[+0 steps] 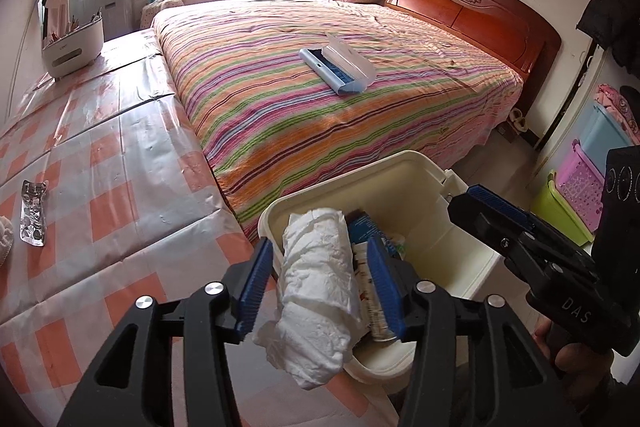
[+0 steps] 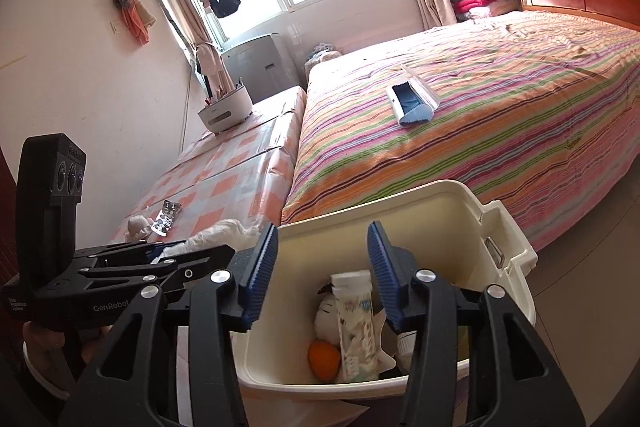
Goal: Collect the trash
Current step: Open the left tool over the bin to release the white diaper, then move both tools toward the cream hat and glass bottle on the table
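A cream trash bin stands by the bed's foot, also in the right wrist view. My left gripper is open, a crumpled white tissue wad lying loose between its blue pads over the bin's near rim. In the bin lie a printed wrapper, an orange piece and other scraps. My right gripper is open and empty above the bin. A silver blister pack lies on the checked table, with a small white wad beside it.
A striped bed with a blue and white case on it fills the middle. A white holder stands at the table's far end. Coloured plastic baskets stand at the right.
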